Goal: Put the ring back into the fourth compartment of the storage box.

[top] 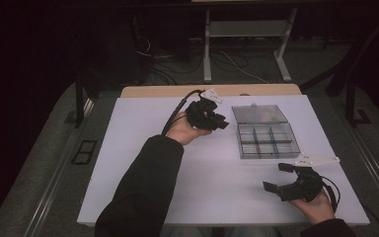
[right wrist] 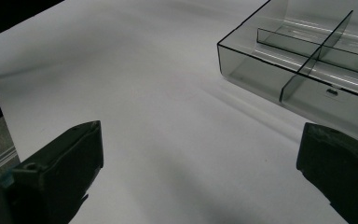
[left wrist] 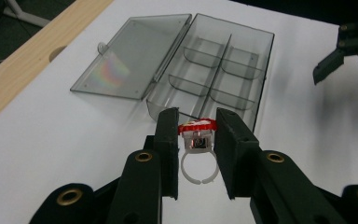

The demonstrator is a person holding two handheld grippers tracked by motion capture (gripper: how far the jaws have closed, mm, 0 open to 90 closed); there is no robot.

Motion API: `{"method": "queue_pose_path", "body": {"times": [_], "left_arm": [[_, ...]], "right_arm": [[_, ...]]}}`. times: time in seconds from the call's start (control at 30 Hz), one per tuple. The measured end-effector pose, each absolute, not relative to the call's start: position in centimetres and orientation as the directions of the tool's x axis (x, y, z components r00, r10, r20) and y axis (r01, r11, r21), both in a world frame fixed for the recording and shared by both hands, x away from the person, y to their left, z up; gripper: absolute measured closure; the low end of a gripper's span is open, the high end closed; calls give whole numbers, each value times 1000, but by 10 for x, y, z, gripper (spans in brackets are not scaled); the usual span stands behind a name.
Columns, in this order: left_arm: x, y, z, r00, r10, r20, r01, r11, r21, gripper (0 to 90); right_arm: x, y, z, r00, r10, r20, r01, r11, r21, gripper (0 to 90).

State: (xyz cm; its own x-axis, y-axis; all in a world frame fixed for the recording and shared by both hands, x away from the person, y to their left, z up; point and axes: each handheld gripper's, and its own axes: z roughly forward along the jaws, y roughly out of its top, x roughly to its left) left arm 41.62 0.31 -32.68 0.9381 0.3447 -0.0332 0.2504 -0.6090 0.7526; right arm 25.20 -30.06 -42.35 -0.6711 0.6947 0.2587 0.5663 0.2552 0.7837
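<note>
The left gripper [left wrist: 196,140] holds a toy ring [left wrist: 196,142] between its jaws. The open compartment box [left wrist: 214,70] lies just ahead of it, long axis pointing away. The right gripper [top: 281,178], nearer the box's other side, stands wide open.

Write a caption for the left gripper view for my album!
Left tongs pinch a white plastic ring with a red top before an open, empty, smoky clear plastic divided box.

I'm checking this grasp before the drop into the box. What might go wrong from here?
The left gripper pinches the ring only by its small red-topped head, so it may twist or slip. The compartment box has narrow cells; a release could land on a divider. Its open lid lies beside it and could be bumped.
</note>
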Motion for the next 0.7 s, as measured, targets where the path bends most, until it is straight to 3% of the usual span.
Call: {"method": "queue_pose_path", "body": {"times": [0.7], "left_arm": [[434,-36,-349,936,348,-49,261,-595,760,700]], "right_arm": [[253,-301,-423,-678,688,257,558,255,790,0]]}}
